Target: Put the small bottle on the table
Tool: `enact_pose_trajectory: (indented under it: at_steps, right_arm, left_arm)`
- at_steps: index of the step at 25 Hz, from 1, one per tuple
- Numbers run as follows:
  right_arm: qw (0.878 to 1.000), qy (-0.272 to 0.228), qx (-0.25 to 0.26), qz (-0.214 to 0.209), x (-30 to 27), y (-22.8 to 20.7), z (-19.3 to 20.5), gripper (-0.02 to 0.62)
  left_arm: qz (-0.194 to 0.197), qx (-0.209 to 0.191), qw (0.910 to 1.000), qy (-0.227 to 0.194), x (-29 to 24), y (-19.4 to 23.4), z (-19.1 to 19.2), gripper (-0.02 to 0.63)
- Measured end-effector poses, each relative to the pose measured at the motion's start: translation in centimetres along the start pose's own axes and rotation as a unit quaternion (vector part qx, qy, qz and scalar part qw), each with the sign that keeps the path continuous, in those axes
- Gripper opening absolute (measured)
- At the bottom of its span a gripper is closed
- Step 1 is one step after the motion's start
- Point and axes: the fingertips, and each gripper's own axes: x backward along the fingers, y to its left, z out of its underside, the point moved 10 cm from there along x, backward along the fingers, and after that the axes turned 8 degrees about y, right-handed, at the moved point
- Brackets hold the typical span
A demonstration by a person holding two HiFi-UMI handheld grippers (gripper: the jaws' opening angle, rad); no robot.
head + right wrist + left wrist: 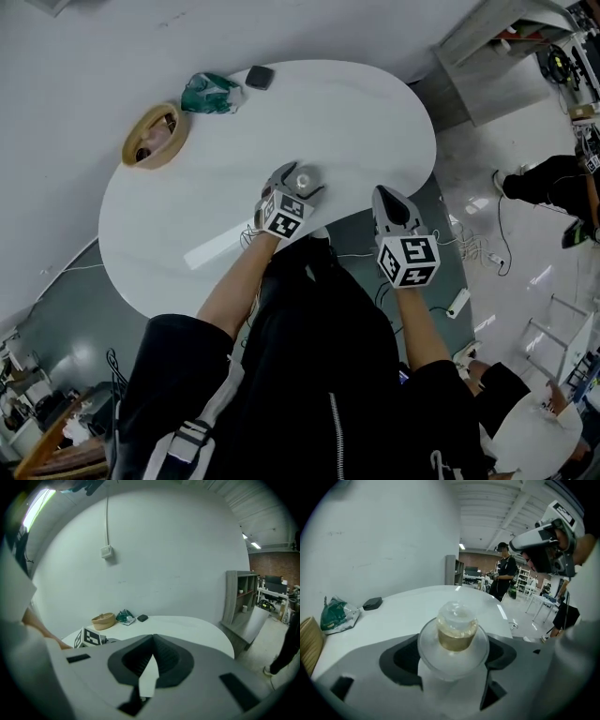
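Note:
A small clear bottle (304,176) holding yellowish liquid stands upright on the white oval table (375,112), near its front edge. My left gripper (297,182) reaches over that edge, its jaws set wide on either side of the bottle (457,627). The bottle's broad shoulder hides the pads, and no squeeze shows. My right gripper (391,202) hovers at the front edge to the right of the bottle. It (147,677) is shut, with its white tips meeting and nothing between them.
At the table's far left lie a woven basket (155,136), a crumpled green bag (211,94) and a small dark box (260,77). A grey shelf unit (236,602) stands to the right. Cables and a power strip (457,302) lie on the floor. A person (504,576) stands far off.

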Motion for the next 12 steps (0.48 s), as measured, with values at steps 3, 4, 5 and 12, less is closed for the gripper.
enact_pose_trajectory:
  at_steps: [3,4,5,12]
  right_arm:
    - [1.0,-0.003,0.009,-0.014,-0.3,0.1,-0.8,0.002]
    - [1.0,-0.005,0.012,-0.019,-0.4,0.2,-1.1,0.002]
    - [1.0,-0.008,0.017,-0.025,-0.6,0.3,-1.3,0.002]
    - [0.997,-0.027,0.044,-0.056,-1.9,1.6,-3.3,0.002]
  left_arm:
    - [0.008,-0.001,0.9999,-0.013,2.0,-0.2,-0.5,0.385]
    - [0.01,0.0,0.9998,-0.019,2.8,-0.2,-0.6,0.383]
    - [0.011,0.003,0.9996,-0.026,3.6,-0.1,-0.6,0.382]
    - [-0.018,0.032,0.9946,-0.097,10.9,1.6,-1.4,0.251]
